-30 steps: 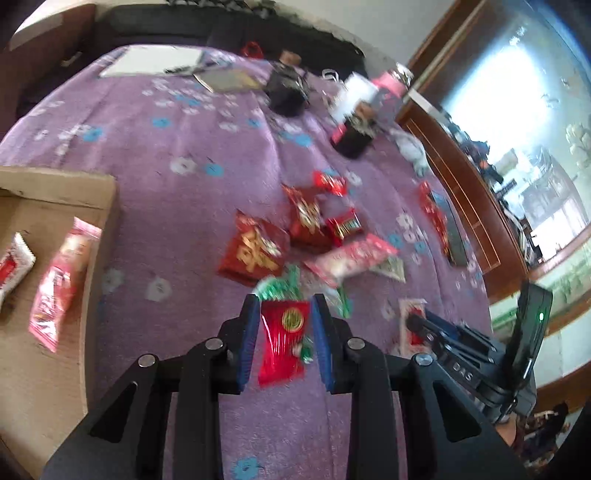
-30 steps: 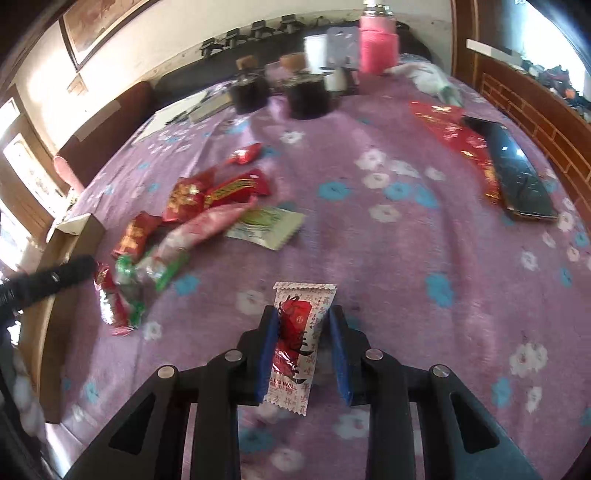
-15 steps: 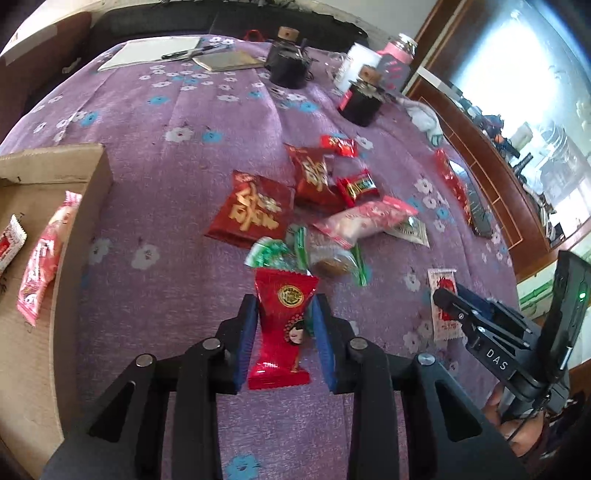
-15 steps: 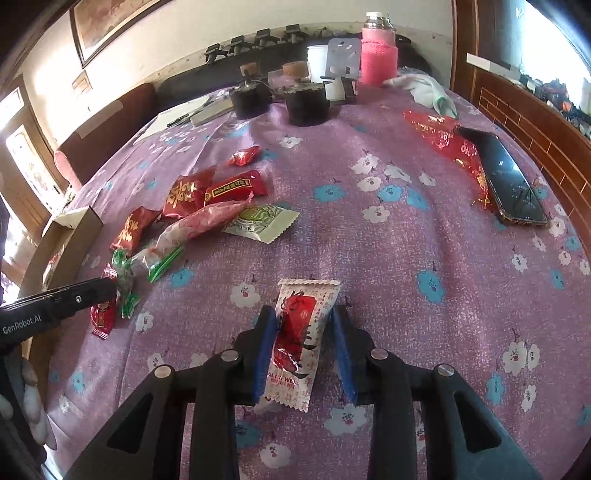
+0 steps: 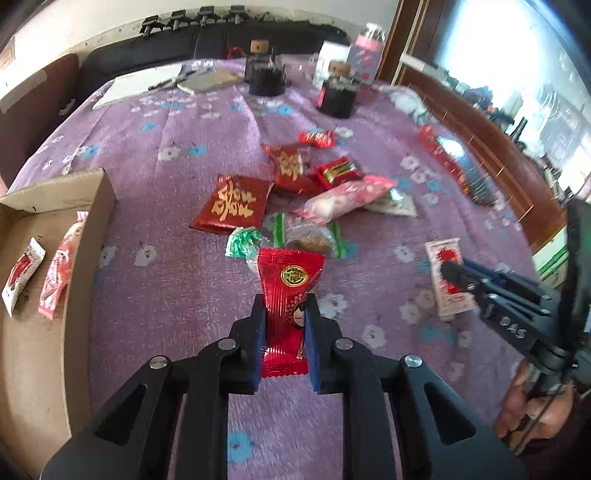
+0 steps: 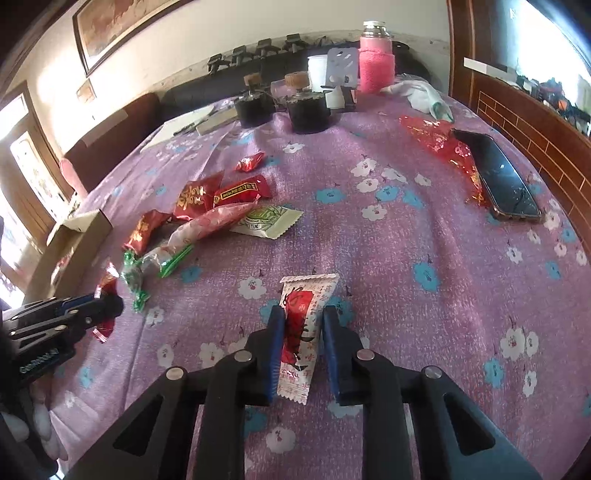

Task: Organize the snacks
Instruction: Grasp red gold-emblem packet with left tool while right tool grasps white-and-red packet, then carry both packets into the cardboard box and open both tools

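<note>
Lifted higher off the purple floral tablecloth (image 5: 177, 155) than a second ago, the left gripper (image 5: 284, 325) pinches a red candy packet (image 5: 288, 295) and the right gripper (image 6: 303, 339) a white sachet (image 6: 301, 325), both mid-carry, needing a swing left to the cardboard box (image 5: 88, 206).

A purple flowered cloth (image 6: 424, 229) covers the table. Beyond its far edge runs a dark sofa (image 5: 207, 40) against a pale wall (image 6: 177, 44), where a framed picture (image 6: 122, 22) hangs. Right of the cloth, a bright window (image 5: 491, 48) glares above brown wood panelling (image 6: 524, 122).
</note>
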### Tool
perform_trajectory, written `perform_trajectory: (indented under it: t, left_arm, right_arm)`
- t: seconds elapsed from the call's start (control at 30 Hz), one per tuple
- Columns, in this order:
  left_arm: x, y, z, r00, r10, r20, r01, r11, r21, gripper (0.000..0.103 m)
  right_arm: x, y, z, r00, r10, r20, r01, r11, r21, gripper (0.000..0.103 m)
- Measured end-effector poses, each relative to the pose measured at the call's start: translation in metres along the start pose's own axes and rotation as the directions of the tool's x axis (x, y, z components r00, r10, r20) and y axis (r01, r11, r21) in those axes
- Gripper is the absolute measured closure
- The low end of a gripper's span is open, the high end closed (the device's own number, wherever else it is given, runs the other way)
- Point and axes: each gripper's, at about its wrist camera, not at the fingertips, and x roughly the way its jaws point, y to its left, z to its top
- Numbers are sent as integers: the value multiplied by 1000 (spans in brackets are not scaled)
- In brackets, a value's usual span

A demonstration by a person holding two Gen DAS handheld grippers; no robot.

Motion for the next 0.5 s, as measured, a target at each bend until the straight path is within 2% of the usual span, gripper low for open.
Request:
perform_trajectory:
  t: [0.17,0.3,0.37,0.5]
  left_arm:
    - [-33,6,-5,996,-63,61,66,997,-38,87]
    - [-61,25,-10,989,-96,109,107,989,-98,87]
    - [-73,38,-14,987,-92,129,109,985,-131,87]
    - [-99,77,-29,985,-35,169,70,976,-208,87]
  right_arm:
    - [-15,2,-5,999,49,16,-49,999,22,83]
    - [-33,20,-5,998,58,38,-58,998,-10,83]
    - [-41,32,-4,996,77,45,-75,997,-30,83]
    - [-51,70,0,990,139,38,-135,988,-78,83]
